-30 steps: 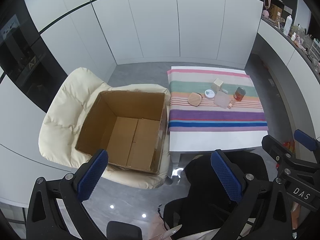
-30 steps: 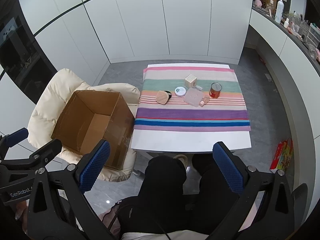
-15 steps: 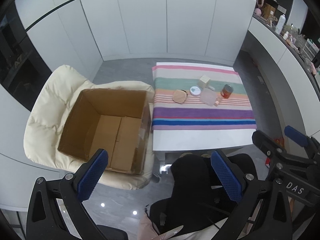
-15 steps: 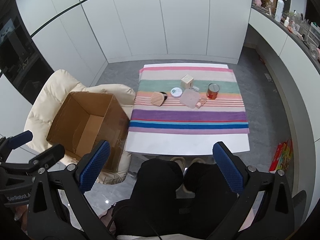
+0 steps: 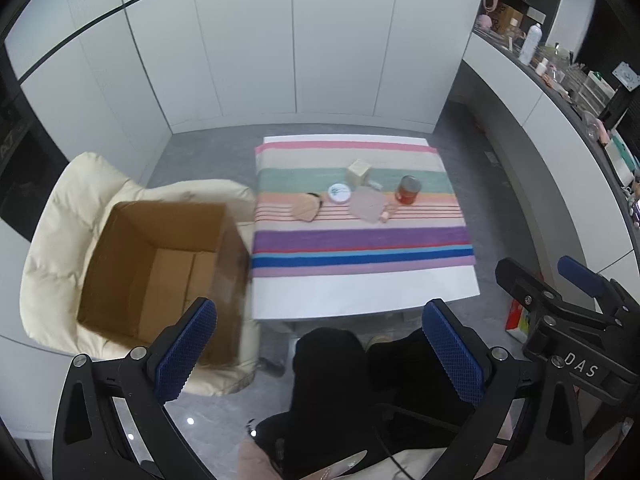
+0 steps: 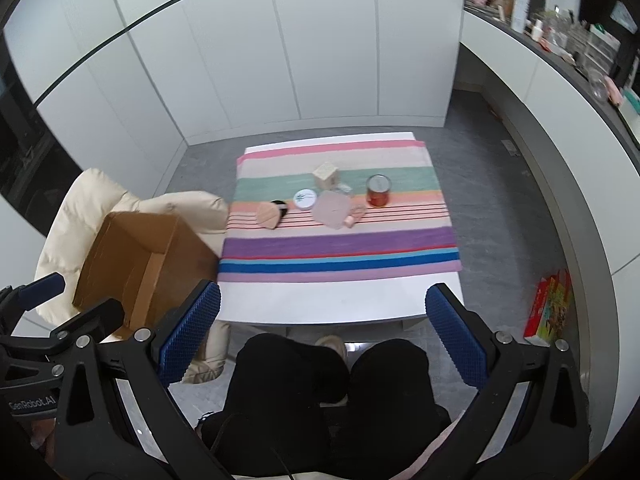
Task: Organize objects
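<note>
On the black frame of the right gripper (image 5: 576, 300), seen at the right edge of the left wrist view, white letters read "DAS". On the black body of the left gripper (image 6: 40, 320), seen at the left edge of the right wrist view, small white print reads "GenRobot.AI". On the dark glass panel (image 5: 12, 148) at the far left there is a pale mark that looks like "A7". The round white tin (image 5: 339, 193) on the striped cloth carries a blue print, but it is too small to read.
</note>
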Demonstrator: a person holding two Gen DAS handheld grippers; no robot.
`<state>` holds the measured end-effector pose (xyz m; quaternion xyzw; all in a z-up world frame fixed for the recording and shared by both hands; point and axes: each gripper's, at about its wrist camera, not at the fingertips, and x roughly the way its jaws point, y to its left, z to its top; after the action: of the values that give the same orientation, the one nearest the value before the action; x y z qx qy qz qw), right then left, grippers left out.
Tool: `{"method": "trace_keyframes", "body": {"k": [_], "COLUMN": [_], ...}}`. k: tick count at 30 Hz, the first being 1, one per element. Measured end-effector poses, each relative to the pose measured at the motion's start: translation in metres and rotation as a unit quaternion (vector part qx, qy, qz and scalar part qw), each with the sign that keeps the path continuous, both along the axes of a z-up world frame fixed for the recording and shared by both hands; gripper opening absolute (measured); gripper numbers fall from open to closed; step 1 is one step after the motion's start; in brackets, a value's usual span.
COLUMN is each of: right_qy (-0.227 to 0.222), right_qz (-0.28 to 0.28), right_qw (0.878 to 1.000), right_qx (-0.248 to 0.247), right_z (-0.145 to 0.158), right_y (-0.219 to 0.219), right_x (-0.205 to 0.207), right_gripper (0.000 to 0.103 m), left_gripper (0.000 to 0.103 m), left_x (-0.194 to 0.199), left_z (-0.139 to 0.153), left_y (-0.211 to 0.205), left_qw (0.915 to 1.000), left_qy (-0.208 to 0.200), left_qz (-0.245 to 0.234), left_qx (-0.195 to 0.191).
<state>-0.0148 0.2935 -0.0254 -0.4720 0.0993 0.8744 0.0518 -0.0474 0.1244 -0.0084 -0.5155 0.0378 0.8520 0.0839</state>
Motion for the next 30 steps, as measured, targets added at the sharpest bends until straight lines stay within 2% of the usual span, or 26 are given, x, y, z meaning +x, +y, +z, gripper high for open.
{"method": "trace_keyframes", "body": {"k": [2,7,10,15,17,20,22,25,27,30], "right_qy": [0.001,0.004,0.003,0.003,0.010,0.019,0.019,0.024,0.019,0.010], "right_qz": [-0.010,-0.043,-0.060,-0.069,-0.074,-0.073,-0.067,-0.069,-0.068,-0.069], "right_qw": [1.000,0.999,0.998,0.998,0.997,0.997,0.997,0.997,0.996,0.994], "right_qx": [-0.001,-0.001,0.003,0.006,0.012,0.022,0.020,0.028,0.051,0.088], "right_z": [-0.002,-0.010,-0.016,-0.028,-0.031,-0.038,-0.046,-0.063,-0.076,-0.097], "right_y": [0.017,0.061,0.083,0.104,0.112,0.118,0.121,0.123,0.121,0.119], "right_x": [0.000,-0.004,-0.007,-0.012,-0.012,-0.015,-0.021,-0.027,-0.034,-0.050], "right_gripper": [0.103,0.103,0.103,0.103,0.103,0.103,0.103,0.103,0.103,0.103], "left_gripper": [0.103,0.103,0.102,0.102,0.102,0.099,0.099,0.099,0.099,0.099], "left_x": [-0.005,-0.021,-0.026,-0.035,-0.042,-0.053,-0.060,-0.071,-0.082,-0.102], "left_z": [-0.005,-0.017,-0.016,-0.019,-0.028,-0.045,-0.058,-0.076,-0.093,-0.119], "left_y": [0.015,0.047,0.067,0.090,0.095,0.092,0.091,0.092,0.091,0.082], "left_qw": [1.0000,0.9992,0.9997,0.9989,0.9988,0.9972,0.9966,0.9972,0.9978,0.9965], "left_qy": [-0.004,-0.024,-0.006,0.018,0.020,0.029,0.037,0.045,0.026,-0.002], "left_qz": [0.006,0.005,0.002,0.002,0.011,0.056,0.063,0.059,0.061,0.075], "left_qx": [-0.001,0.033,0.024,0.043,0.043,0.040,0.038,0.011,0.012,0.038]}}
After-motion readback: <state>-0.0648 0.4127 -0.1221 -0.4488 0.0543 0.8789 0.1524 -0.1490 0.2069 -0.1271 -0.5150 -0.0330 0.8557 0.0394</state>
